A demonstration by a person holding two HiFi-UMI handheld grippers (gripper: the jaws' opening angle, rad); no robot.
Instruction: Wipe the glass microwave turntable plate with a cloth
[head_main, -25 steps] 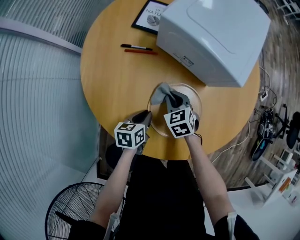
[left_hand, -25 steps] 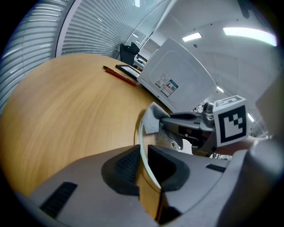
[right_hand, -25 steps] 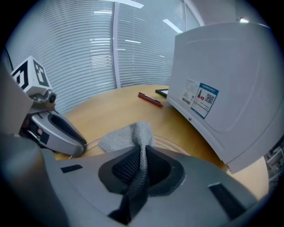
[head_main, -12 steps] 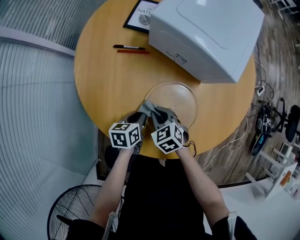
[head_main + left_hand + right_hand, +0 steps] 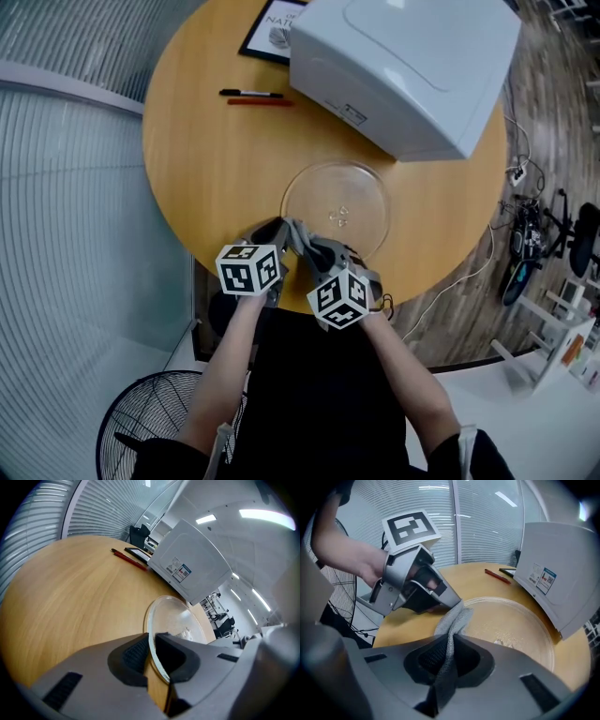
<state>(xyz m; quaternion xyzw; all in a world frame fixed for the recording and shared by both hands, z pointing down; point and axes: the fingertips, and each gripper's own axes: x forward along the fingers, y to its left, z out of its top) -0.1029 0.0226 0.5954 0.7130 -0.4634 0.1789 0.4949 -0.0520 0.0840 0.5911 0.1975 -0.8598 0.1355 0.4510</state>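
The clear glass turntable plate lies on the round wooden table, in front of the microwave. My left gripper is shut on the plate's near left rim; in the left gripper view the glass edge runs between the pads of that gripper. My right gripper is shut on a grey cloth, which lies bunched on the near left rim right beside the left gripper's fingertips. In the head view the right gripper and the cloth are at the plate's near edge.
A white microwave stands at the back right of the table. A black pen and a red pen lie at the back left, with a framed card behind them. A floor fan and cables are beyond the table edge.
My right gripper has dragged the cloth from the plate's middle back across the glass to its near left rim. The left gripper has kept its hold on the rim.
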